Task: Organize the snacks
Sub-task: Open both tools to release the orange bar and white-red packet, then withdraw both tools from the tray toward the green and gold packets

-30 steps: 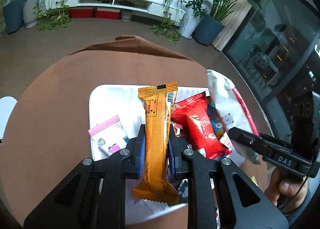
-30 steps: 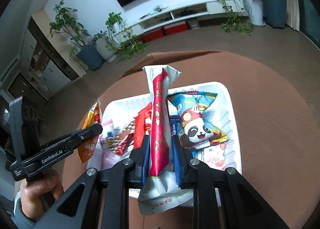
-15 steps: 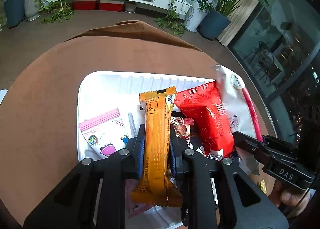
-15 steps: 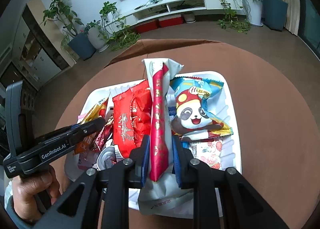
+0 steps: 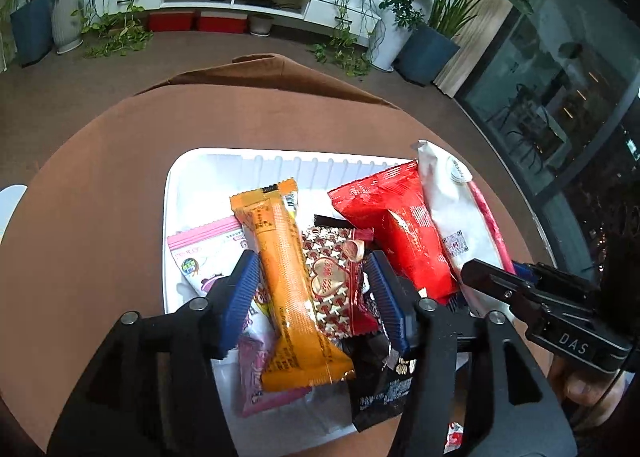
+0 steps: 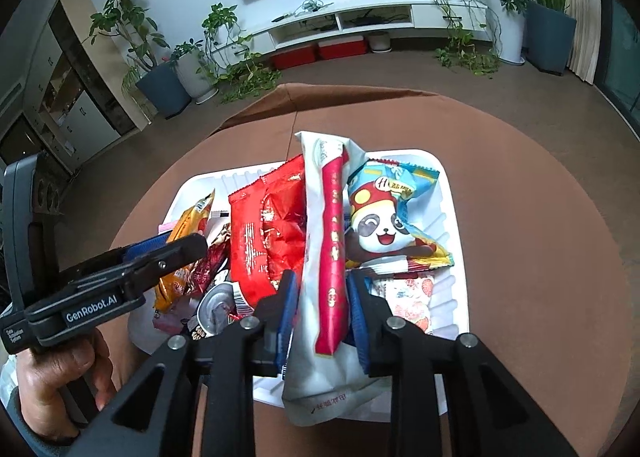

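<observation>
**Both claws loosen over the snack tray**

My left claw (image 5: 312,277) hangs over the white tray (image 5: 176,193) on the round brown tabletop (image 5: 100,177). Its jaws have just been opening and now stand spread; the orange snack bar (image 5: 288,281) lies between them, leaning by the left pad and clear of the right one, so I count it released. Beside the bar sits a heart-print candy packet (image 5: 336,277), with a pink-topped packet (image 5: 200,253) to the left and a black wrapper (image 5: 380,381) underneath. A red bag (image 5: 400,233) lies right of those.

My right claw (image 6: 322,297) has also just been opening, only a little. The white-and-red pouch (image 6: 332,241) stands between its pads, which sit just off its sides, so the grip looks let go. A panda-print packet (image 6: 384,225) crowds the pouch on the right, the red bag on the left. My hand (image 6: 52,373) holds the left tool at the tray's left edge.

A second ago both claws were clenched tight on their packets, held higher above the tray; the tray now fills more of each view, and the orange bar has tilted and settled onto the pile.
</observation>
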Demonstrator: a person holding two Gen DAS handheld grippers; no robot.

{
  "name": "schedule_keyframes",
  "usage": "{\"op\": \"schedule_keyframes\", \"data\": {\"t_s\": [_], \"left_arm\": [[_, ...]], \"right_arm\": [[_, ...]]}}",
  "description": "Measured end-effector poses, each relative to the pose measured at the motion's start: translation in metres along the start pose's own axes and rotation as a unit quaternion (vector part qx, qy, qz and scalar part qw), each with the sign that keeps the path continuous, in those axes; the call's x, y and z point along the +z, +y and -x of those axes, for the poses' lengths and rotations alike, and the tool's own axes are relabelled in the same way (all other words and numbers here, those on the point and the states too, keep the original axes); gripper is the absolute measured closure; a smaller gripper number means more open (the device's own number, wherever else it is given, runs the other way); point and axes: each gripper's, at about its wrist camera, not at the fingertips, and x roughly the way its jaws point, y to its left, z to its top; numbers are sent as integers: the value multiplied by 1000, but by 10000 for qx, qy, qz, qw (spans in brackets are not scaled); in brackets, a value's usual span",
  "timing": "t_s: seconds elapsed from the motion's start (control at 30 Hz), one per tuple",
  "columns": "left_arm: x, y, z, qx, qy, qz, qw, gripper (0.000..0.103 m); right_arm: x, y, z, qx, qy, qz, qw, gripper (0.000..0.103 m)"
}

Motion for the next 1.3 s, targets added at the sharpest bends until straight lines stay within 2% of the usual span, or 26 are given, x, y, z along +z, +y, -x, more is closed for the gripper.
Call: {"op": "schedule_keyframes", "data": {"t_s": [0.07, 0.2, 0.27, 0.33, 0.57, 0.67, 0.73, 0.83, 0.93, 1.1, 1.2, 1.3], "left_arm": [[-4, -3, 4, 13, -48, -2, 10000, 40], [-7, -7, 16, 44, -178, -51, 9998, 28], [-11, -8, 24, 69, -223, -82, 9997, 24], [-15, -10, 30, 69, -260, -95, 9996, 22], [-38, -8, 48, 13, -299, -99, 9995, 17], [-47, -16, 56, -28, -313, -142, 9994, 8], [-55, -22, 61, -58, -312, -228, 9992, 2], [-73, -32, 69, -86, -284, -429, 9986, 1], [-93, -47, 75, -78, -219, -758, 9969, 0], [-133, -80, 73, 70, 75, -1475, 9890, 0], [-156, -97, 71, -38, 270, -1726, 9846, 0], [-173, -115, 59, 71, 676, -1987, 9777, 0]], "right_arm": [[-2, -1, 4, 5, -37, -11, 10000, 58], [-5, -1, 13, 1, -136, -23, 9999, 52], [-6, -3, 16, -9, -176, -65, 9998, 40], [-8, -6, 20, -2, -216, -119, 9997, 35], [-14, -15, 28, 59, -253, -249, 9994, 34], [-17, -22, 37, 118, -333, -351, 9988, 31], [-23, -31, 48, 307, -452, -566, 9969, 28], [-38, -47, 67, 568, -650, -940, 9918, 19], [-62, -56, 87, 633, -802, -1175, 9878, 12], [-112, -71, 111, 613, -818, -1499, 9834, 9], [-142, -76, 122, 578, -791, -1668, 9811, 8], [-167, -77, 126, 517, -706, -1727, 9811, 8]]}}
